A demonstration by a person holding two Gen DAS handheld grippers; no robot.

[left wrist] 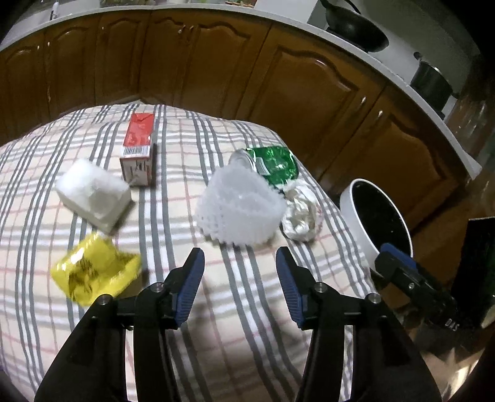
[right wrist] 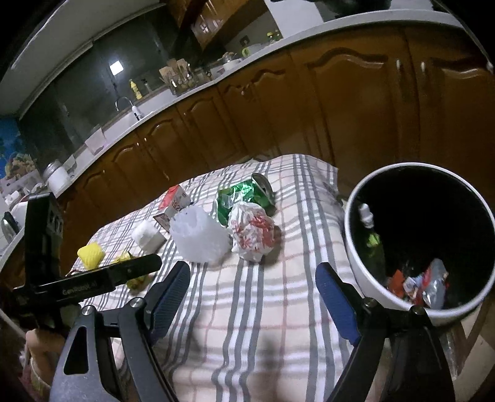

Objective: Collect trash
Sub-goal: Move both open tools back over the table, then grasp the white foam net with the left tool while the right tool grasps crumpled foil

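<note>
Both claws are open with nothing in them – the left gripper (left wrist: 239, 263) and the right gripper (right wrist: 252, 278). Past them, trash lies on the checked cloth (left wrist: 173, 235): a white net (left wrist: 239, 205), a crumpled bag (right wrist: 252, 232), a green can (right wrist: 244, 196). Only the right view looks inside the bin (right wrist: 365, 263) – 1 bottle (right wrist: 369, 232) and wrappers (right wrist: 423, 284).

cloth: grey and red plaid tablecloth (left wrist: 235, 309) covering the tabletop
cabinets: brown wooden cabinet doors (left wrist: 201, 62) beyond the far edge
counter: pale countertop (right wrist: 185, 89) above them
cookware: black pan (left wrist: 359, 27) and dark pot (left wrist: 431, 83) on it
sink: faucet (right wrist: 125, 103) at the counter
</note>
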